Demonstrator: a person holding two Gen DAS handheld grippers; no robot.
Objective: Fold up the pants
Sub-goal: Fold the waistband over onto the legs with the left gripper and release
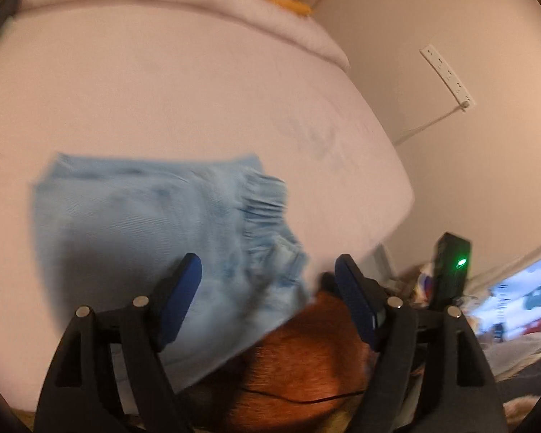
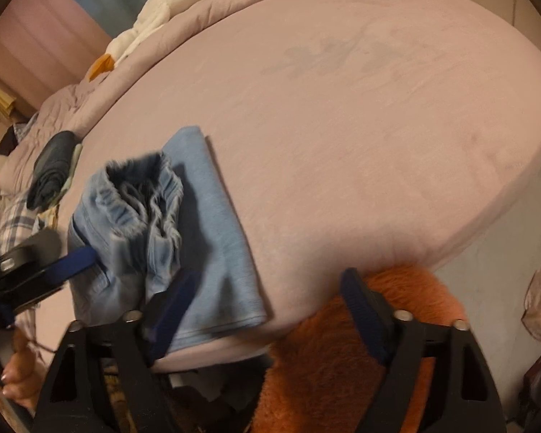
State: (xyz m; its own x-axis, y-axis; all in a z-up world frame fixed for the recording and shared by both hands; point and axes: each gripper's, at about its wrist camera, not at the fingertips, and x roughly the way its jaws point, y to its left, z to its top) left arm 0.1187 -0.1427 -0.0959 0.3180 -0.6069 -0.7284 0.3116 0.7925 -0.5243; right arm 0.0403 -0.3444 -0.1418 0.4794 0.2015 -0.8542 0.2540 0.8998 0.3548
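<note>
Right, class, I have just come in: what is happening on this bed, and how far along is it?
A person with a handheld gripper in each hand is folding light blue pants on a bed. The pants already lie in a folded stack near the bed's edge, waistband bunched on top. The left gripper reaches in at the pants' side. The right gripper hangs open, gripping nothing.

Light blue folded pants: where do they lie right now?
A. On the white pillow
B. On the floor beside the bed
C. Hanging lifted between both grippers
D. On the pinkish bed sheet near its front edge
D: the light blue folded pants rest flat on the pinkish bed sheet near its front edge.
</note>
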